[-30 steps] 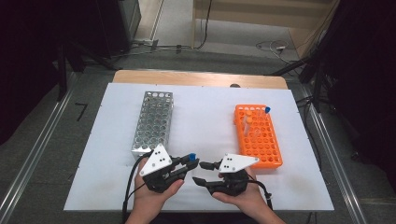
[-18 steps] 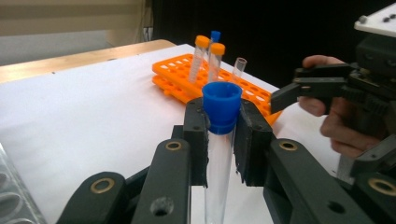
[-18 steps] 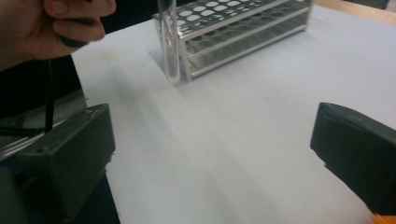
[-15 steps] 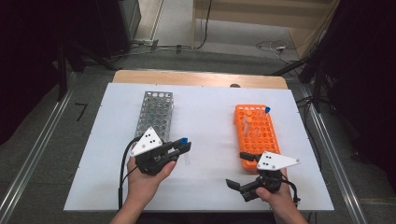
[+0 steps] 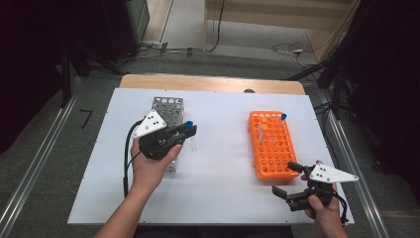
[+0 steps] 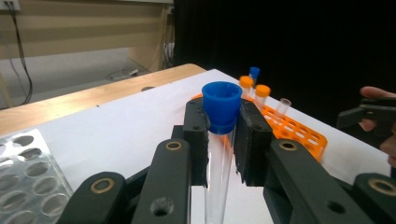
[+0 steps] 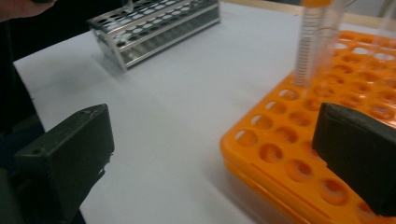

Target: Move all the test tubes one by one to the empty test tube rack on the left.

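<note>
My left gripper (image 5: 189, 130) is shut on a clear tube with a blue cap (image 5: 188, 125), held above the right side of the metal rack (image 5: 166, 106). In the left gripper view the pads clamp the tube (image 6: 218, 158) just under its cap (image 6: 221, 105). My right gripper (image 5: 287, 178) stands open at the front right, beside the near end of the orange rack (image 5: 272, 148). Its jaws have just been opening and nothing is between them (image 7: 212, 161). The orange rack (image 7: 299, 158) holds a few tubes, one blue-capped (image 5: 283, 117) and two orange-capped (image 6: 254, 88).
A white mat (image 5: 223, 173) covers the table, with a wooden strip (image 5: 213, 83) at its far edge. The metal rack (image 7: 154, 23) lies far off in the right gripper view. A graduated tube (image 7: 313, 42) stands in the orange rack close ahead of the right jaws.
The hands have drawn apart. My left gripper carried the blue-capped tube left and up toward the metal rack. My right gripper moved right to the orange rack's near end, its jaws wider.
</note>
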`<state>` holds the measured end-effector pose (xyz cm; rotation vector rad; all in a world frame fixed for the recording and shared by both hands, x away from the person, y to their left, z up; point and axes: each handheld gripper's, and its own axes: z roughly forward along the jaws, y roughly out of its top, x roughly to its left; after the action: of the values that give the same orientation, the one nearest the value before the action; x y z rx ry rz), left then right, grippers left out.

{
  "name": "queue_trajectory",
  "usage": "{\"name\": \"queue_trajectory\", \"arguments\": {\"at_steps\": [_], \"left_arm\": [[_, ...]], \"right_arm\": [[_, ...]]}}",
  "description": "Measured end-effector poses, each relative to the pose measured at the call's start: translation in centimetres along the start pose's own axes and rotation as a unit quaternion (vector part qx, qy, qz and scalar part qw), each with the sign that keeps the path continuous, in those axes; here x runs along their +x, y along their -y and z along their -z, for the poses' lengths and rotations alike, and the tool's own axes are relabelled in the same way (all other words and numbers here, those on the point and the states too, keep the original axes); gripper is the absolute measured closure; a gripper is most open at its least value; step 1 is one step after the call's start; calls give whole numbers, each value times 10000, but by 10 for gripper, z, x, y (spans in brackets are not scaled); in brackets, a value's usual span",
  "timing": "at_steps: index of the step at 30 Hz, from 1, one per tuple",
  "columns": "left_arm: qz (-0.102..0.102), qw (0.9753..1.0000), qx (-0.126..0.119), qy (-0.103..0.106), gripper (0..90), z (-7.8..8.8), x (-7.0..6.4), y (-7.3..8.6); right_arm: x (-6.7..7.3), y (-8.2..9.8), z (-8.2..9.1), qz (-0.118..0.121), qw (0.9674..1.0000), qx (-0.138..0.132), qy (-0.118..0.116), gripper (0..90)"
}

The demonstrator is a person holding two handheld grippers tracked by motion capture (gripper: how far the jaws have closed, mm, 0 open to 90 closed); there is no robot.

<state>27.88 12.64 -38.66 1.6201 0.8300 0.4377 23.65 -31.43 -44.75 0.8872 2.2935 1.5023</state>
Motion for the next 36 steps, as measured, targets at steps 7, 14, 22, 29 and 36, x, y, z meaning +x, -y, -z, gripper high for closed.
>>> {"name": "queue_trajectory", "arguments": {"at_steps": [7, 14, 22, 29, 36], "left_arm": [[21, 9999, -45, -154, 770, -9, 19, -9], [102, 9995, -114, -286, 770, -20, 36, -19], [165, 9987, -191, -446, 770, -32, 56, -32], [278, 9970, -257, -670, 770, -42, 78, -42], [373, 9952, -365, -828, 770, -52, 95, -56]], "right_arm": [[-14, 5, 5, -175, 9996, -55, 198, 0], [-21, 9, 6, -215, 9994, -91, 258, 0], [-29, 14, 8, -323, 9988, -135, 339, 0], [-32, 16, 9, -388, 9986, -118, 344, 0], [-33, 17, 8, -389, 9985, -109, 357, 0]]}}
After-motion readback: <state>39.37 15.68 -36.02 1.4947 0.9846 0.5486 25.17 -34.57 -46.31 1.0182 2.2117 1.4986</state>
